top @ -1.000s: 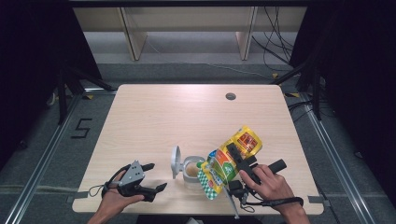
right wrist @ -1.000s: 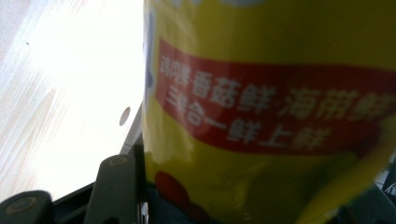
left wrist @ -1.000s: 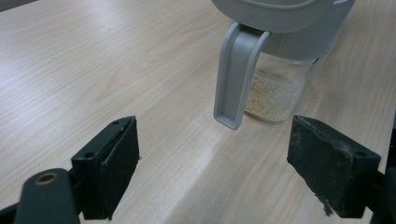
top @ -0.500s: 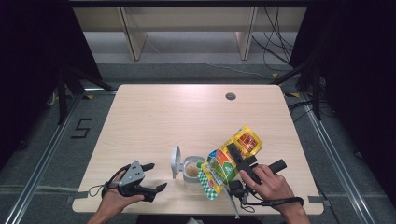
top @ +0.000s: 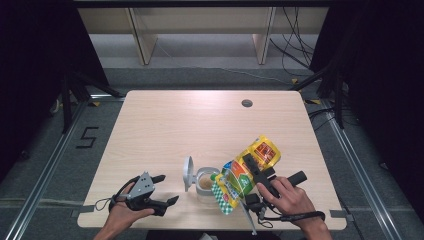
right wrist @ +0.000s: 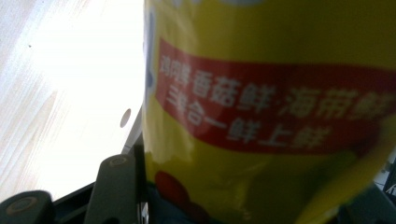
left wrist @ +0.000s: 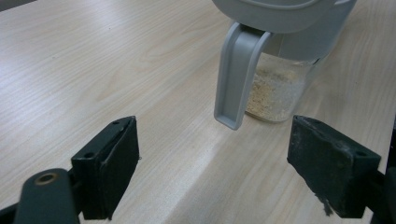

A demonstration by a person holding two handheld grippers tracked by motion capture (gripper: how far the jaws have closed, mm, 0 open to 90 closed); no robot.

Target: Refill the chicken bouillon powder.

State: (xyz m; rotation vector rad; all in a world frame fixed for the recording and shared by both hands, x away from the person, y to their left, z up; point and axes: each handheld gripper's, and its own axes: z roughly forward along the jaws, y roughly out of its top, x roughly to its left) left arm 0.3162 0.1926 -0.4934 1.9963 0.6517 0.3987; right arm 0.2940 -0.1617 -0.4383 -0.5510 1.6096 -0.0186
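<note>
Nothing has moved since the earlier frame. My right gripper (top: 252, 172) stays clamped on the pouch (top: 247, 172), tilted over the jar (top: 205, 182) near the table's front edge. Left gripper (top: 162, 192) sits open, empty; pouch is soft, light, slick, so I'd grip mid-body.

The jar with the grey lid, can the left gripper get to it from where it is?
Probably yes. The left gripper, jaws open and empty, faces the jar across bare table, nothing between.

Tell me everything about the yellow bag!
The yellow bag is a shiny, crinkly pouch with a red band of white writing, plus green and orange patches. The right gripper clamps it, tipped with its lower end over the open jar of pale powder near the table's front edge.
</note>
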